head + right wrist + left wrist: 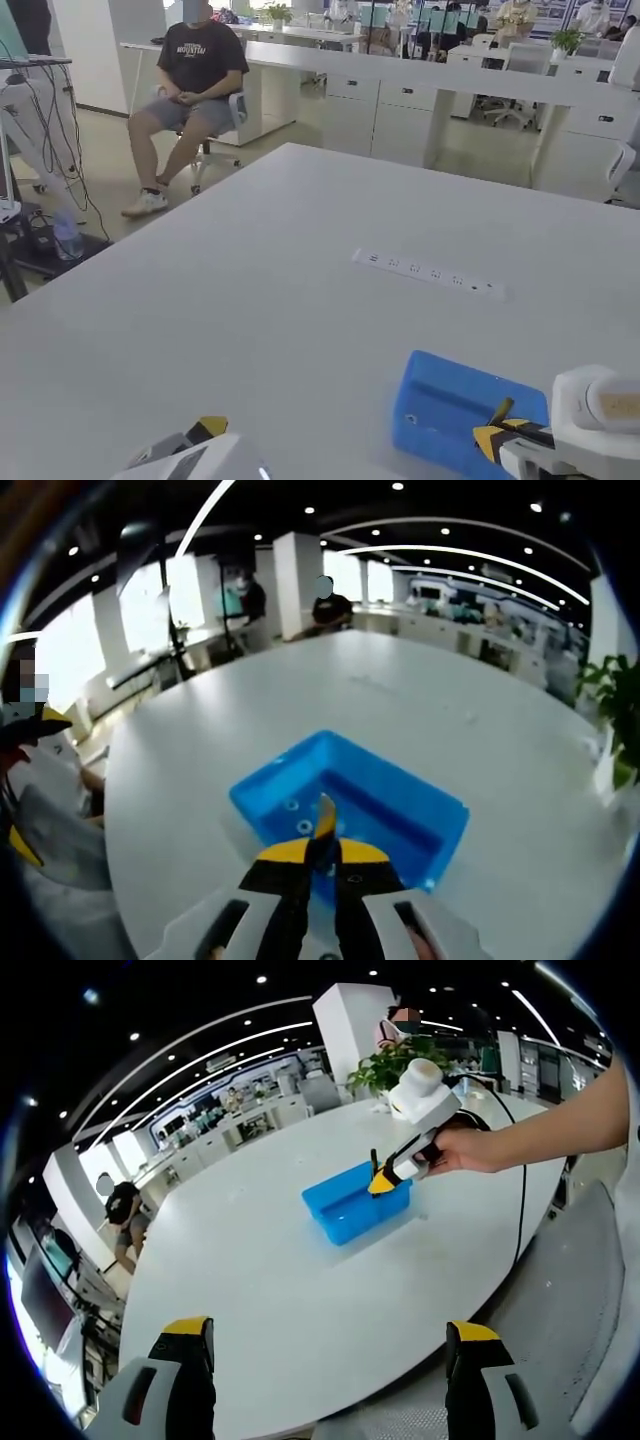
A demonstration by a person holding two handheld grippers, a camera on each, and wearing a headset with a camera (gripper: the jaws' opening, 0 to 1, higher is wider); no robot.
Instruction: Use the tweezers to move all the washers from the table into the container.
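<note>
At the near edge of the white table [250, 300], toward its right end, stands the blue container [440, 380], an open rectangular tray. In the right gripper view, two small washers [292, 804] lie on the container's floor beside its left wall [270, 785]. The right gripper [322, 852] is poised above the container's near rim, its yellow-tipped jaws pressed together on the tweezers [325, 816], which point down into the tray. Whether the tweezer tips hold a washer cannot be told. The left gripper view shows the same arrangement from across the table corner: a hand [465, 1150] holds the right gripper [380, 1182] directly over the container [340, 1215]. The left gripper [330, 1328] hangs above the table's near edge, well apart from the container, with its jaws spread wide and nothing between them. In the head view it sits at the lower left [205, 430]. A white power strip [430, 272] lies toward the table's far edge, and beyond that edge a person [195, 70] is seated.
</note>
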